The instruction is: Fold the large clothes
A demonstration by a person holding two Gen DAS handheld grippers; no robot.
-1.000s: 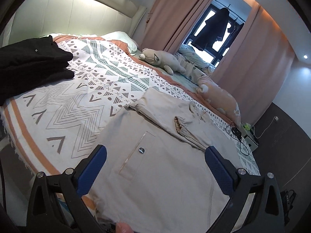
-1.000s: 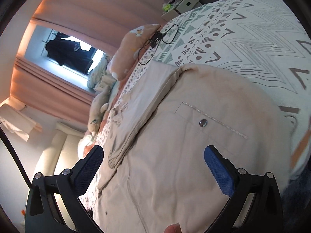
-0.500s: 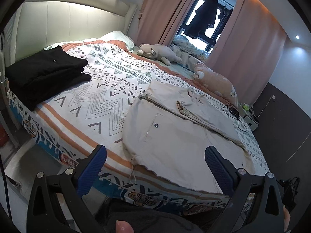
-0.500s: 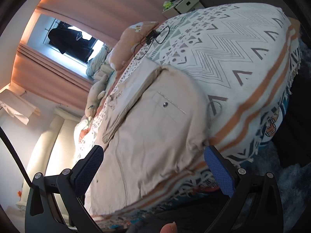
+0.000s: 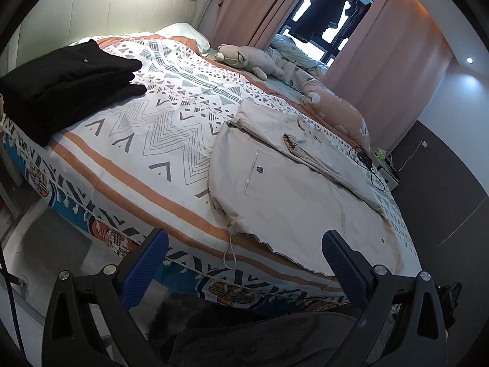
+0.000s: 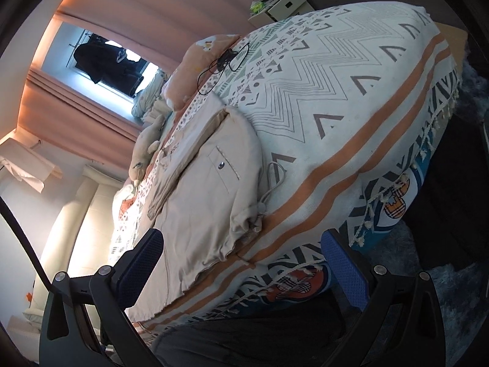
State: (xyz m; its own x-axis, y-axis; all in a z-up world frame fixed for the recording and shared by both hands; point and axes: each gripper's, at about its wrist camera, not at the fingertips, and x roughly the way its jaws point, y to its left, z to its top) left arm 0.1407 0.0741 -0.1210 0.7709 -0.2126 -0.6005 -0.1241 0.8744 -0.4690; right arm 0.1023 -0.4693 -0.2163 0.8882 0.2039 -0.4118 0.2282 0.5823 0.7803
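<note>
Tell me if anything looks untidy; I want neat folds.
The beige jacket is only half folded, its hem bunched at the bed edge with a drawstring dangling over. A black cable also lies loose on the blanket.

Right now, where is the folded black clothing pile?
In the left wrist view, the black clothing pile lies at the far left on the patterned bedspread, near the headboard, well apart from the beige garment.

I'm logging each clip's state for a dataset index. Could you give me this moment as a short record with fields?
garment: beige jacket, spread on the bed near its edge, one sleeve folded across
surface: patterned bedspread
other clothes: black folded pile at the bed's far corner
left gripper: open, empty, off the bed
right gripper: open, empty, off the bed
plush toy: near the window
</note>
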